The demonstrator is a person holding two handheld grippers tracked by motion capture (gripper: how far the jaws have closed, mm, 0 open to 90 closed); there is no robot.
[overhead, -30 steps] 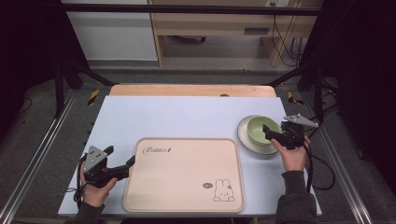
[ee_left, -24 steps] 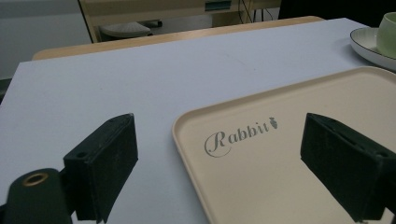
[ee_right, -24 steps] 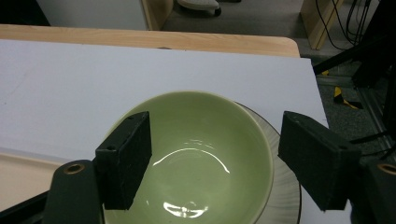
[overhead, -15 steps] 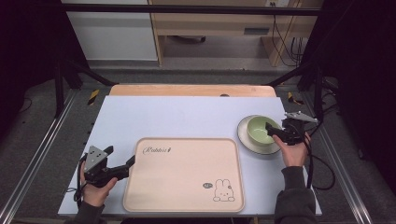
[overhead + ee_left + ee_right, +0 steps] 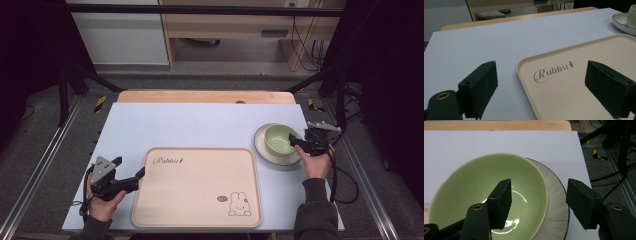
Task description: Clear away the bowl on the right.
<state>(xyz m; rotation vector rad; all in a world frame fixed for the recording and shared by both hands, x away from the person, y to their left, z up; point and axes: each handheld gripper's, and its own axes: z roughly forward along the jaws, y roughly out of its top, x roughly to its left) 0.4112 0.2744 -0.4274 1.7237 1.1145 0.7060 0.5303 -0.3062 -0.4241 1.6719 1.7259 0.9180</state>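
Overhead, a beige tray (image 5: 197,186) is lying at the table's six o'clock, with a green bowl (image 5: 280,139) sitting on a plate (image 5: 264,148) at three o'clock. The left gripper (image 5: 139,175) is resting at the tray's nine o'clock edge; the right gripper (image 5: 295,141) is reaching over the bowl's rim.

In the left gripper view, the jaws are standing wide, straddling the tray's corner without touching it.

In the right gripper view, the jaws are spread, one inside the bowl (image 5: 486,195), one outside over the plate (image 5: 556,202); contact is probably not yet made. Nothing is lifted; the tray is bare, so any moving of the bowl appears to remain.
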